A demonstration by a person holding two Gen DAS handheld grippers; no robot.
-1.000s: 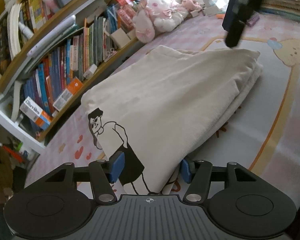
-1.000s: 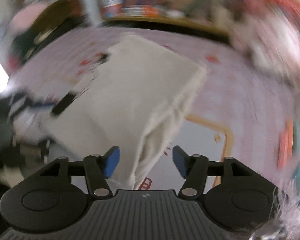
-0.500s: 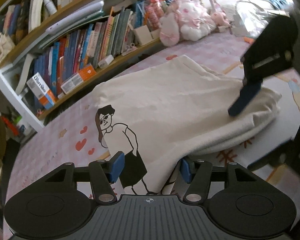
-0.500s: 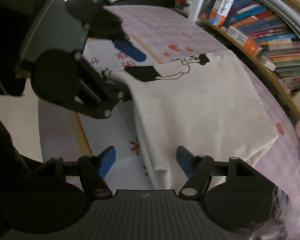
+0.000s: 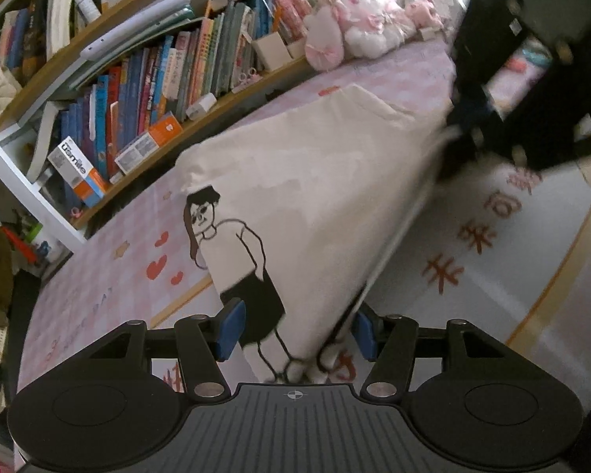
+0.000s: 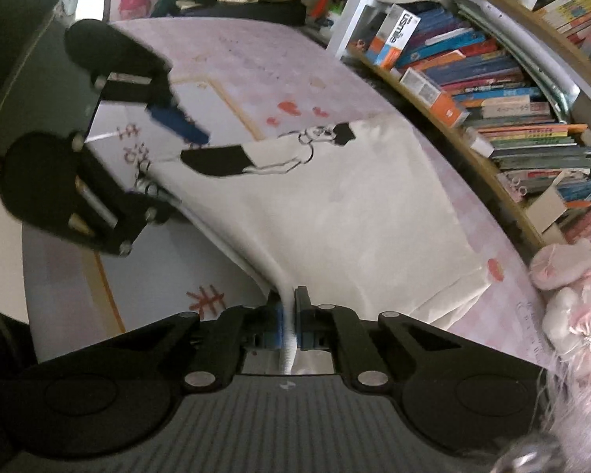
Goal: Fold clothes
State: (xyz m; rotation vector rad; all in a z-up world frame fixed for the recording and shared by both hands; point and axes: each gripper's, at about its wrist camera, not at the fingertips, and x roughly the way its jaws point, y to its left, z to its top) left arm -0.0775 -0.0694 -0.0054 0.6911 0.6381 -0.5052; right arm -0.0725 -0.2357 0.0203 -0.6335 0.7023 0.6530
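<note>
A cream T-shirt (image 5: 315, 181) with a black line drawing of a figure lies partly folded on a pink patterned mat (image 5: 492, 260). It also shows in the right wrist view (image 6: 354, 216). My left gripper (image 5: 295, 329) is open, its blue pads either side of the shirt's near edge; it also shows in the right wrist view (image 6: 157, 157) at the printed end. My right gripper (image 6: 289, 317) is shut on the shirt's folded edge; it shows as a dark blurred shape (image 5: 512, 118) in the left wrist view at the shirt's far side.
A curved bookshelf (image 5: 145, 90) full of books runs along the mat's far side, also in the right wrist view (image 6: 492, 90). Pink and white plush toys (image 5: 358, 31) sit at its end. Clutter lies past the mat's left edge (image 5: 4, 260).
My right gripper has closed on the shirt's folded edge; it was open half a second ago. The edge between the two grippers now looks pulled taut. My left gripper stays open at the printed end.
</note>
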